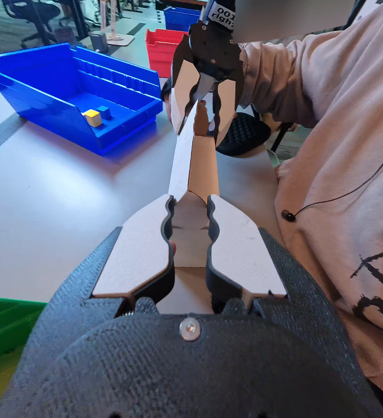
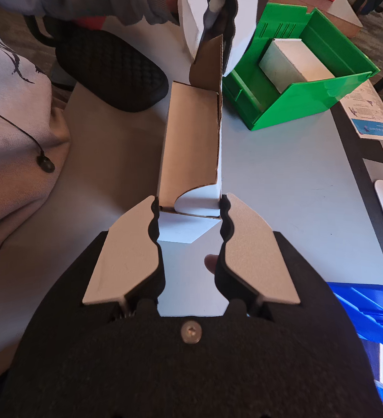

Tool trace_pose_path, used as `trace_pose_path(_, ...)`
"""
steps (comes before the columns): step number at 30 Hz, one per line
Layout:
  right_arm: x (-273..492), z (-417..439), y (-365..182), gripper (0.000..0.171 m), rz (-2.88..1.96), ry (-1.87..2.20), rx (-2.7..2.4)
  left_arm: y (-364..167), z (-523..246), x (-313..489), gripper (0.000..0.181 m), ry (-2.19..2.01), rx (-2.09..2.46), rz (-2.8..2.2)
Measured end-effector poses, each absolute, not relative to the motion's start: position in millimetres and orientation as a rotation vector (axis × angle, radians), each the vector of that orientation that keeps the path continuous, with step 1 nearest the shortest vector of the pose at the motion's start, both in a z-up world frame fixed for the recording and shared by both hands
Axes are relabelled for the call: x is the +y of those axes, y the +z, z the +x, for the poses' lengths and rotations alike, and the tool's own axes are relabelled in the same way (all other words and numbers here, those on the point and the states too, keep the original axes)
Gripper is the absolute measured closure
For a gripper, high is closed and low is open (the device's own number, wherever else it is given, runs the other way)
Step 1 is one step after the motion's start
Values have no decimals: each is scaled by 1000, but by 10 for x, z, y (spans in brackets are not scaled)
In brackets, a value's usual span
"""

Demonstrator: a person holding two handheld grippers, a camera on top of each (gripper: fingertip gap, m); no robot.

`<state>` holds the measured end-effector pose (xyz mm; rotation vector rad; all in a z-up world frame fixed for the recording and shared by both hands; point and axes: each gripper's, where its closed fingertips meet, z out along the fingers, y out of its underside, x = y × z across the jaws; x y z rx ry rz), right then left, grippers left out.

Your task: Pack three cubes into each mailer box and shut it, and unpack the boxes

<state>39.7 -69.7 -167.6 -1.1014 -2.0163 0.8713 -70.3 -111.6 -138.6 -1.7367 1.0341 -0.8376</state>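
Observation:
A long white mailer box lies lengthwise between my two grippers at the table's near edge. One lid panel stands upright along its long side, with a brown ear flap at the far end. I cannot see inside it. My left gripper is shut on one end. My right gripper is shut on the other end of the box. Each gripper also shows in the other's view, the right one and the left one. A yellow cube and a blue cube lie in a blue bin.
A green bin holds a closed white mailer box. A red bin stands behind the table. The person's torso and a black chair are close beside the box. A printed sheet lies on the grey table. Left tips to right tips: about 12 centimeters. My left tips are about 40 centimeters from the yellow cube, my right tips only 30 centimeters.

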Motion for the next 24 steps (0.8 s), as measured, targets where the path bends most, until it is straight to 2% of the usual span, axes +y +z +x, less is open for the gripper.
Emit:
trace_pose_path(3, -699, 399, -1677, 119, -1105, 864, -2015, -1382, -694, -1105, 154, -788, 981, -1736)
trace_pose_path(9, -695, 398, -1677, 119, -1120, 855, -2002, -1344, -699, -1046, 156, -991, 673, -1842)
trace_pose_path(16, -692, 400, -1678, 119, -1138, 845, -1999, -1312, -687, -1025, 158, -1028, 492, -1864)
trace_pose_path(21, -723, 378, -1677, 119, -1130, 879, -1999, -1300, -718, -1110, 156, -905, 795, -1707)
trace_pose_path(24, -719, 366, -1676, 119, -1123, 884, -2010, -1370, -760, -1164, 133, -760, 1063, -1611)
